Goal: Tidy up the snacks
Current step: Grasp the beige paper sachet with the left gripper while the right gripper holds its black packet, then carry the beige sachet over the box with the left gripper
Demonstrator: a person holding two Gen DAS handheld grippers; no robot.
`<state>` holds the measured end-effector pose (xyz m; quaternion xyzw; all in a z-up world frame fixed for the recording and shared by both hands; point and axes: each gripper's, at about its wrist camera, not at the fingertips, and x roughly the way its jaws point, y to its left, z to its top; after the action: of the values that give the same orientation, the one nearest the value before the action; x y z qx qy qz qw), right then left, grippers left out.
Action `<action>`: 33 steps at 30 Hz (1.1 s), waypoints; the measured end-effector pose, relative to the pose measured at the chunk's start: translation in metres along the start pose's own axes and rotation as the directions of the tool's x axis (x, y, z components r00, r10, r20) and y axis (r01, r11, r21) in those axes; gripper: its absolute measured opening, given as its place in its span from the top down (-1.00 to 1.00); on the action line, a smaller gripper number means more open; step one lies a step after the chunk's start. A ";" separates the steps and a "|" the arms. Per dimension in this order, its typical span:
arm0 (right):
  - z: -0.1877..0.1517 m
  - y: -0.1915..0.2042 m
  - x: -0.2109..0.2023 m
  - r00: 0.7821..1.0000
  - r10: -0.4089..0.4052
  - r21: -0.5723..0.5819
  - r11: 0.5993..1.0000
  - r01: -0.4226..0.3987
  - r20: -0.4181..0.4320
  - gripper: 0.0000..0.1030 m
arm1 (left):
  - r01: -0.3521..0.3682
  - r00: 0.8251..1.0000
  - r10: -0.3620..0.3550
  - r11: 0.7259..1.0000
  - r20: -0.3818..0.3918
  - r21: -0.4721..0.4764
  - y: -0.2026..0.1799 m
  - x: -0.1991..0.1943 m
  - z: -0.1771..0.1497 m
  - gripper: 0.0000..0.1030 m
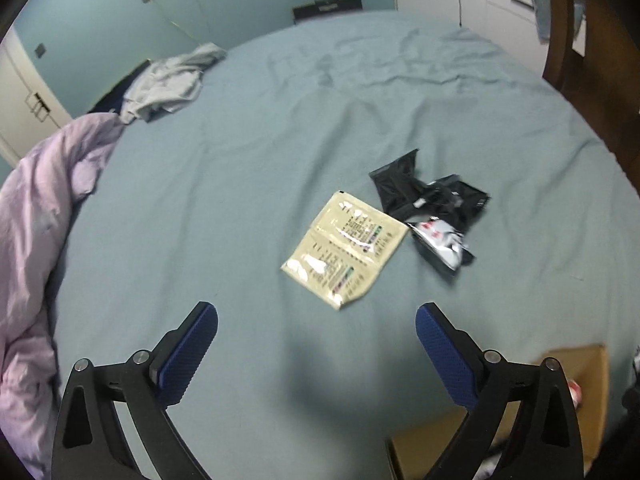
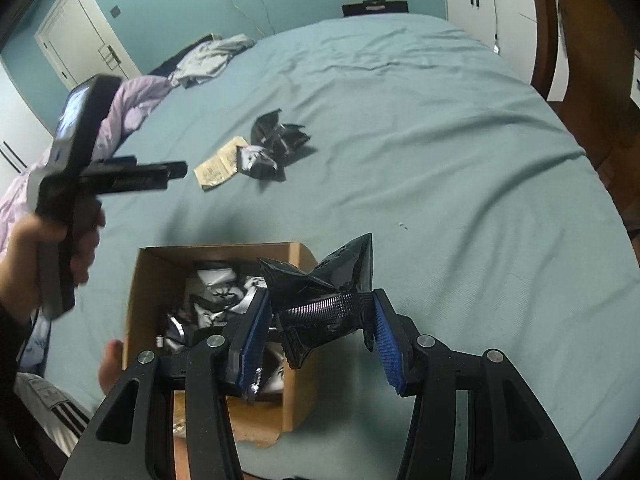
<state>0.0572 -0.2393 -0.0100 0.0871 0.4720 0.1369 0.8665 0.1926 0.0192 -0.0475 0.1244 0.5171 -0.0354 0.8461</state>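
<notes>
Three snack packets lie loose on a blue-green bedsheet (image 1: 280,152): one beige packet (image 1: 346,250), one black packet (image 1: 424,192) and one black-and-white packet (image 1: 442,242), the dark pair touching just beside the beige one. One cardboard box (image 2: 150,280) sits on the bed with several black-and-white packets (image 2: 218,300) inside; their exact number cannot be told. The left gripper (image 1: 316,320) hovers above the sheet short of the beige packet, its blue pads spread wide with nothing between them. The right gripper (image 2: 320,320), partly closed, pinches one crumpled black wrapper (image 2: 324,280) over the box's near corner.
</notes>
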 end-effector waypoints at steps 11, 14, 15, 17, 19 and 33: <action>0.005 0.003 0.021 0.997 0.048 0.001 0.999 -0.048 -0.055 0.05 | 0.031 0.991 -0.037 0.998 -0.132 -0.048 -0.002 0.095 0.023 -1.00; 0.006 0.001 0.027 0.996 0.047 0.002 0.999 -0.047 -0.073 0.05 | 0.087 0.989 -0.099 0.990 -0.107 -0.110 0.009 0.103 0.028 -1.00; 0.006 0.000 0.029 0.996 0.046 0.008 0.999 -0.046 -0.078 0.05 | 0.104 0.988 -0.118 0.986 -0.101 -0.132 0.013 0.105 0.030 -1.00; 0.008 -0.001 0.033 0.995 0.045 0.016 0.999 -0.044 -0.086 0.05 | 0.111 0.989 -0.123 0.983 -0.079 -0.146 0.016 0.107 0.031 -1.00; 0.010 -0.002 0.037 0.995 0.044 0.023 0.999 -0.042 -0.094 0.05 | 0.109 0.991 -0.118 0.985 -0.060 -0.131 0.012 0.106 0.032 -0.91; 0.005 0.010 0.021 0.999 -0.031 -0.013 0.999 0.031 -0.007 0.05 | 0.193 0.980 -0.197 0.973 -0.023 -0.129 0.009 0.042 -0.009 -0.29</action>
<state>0.0704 -0.2237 -0.0211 0.0734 0.4753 0.1267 0.8675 0.2059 0.0327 -0.0870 0.0199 0.5429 -0.0831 0.8354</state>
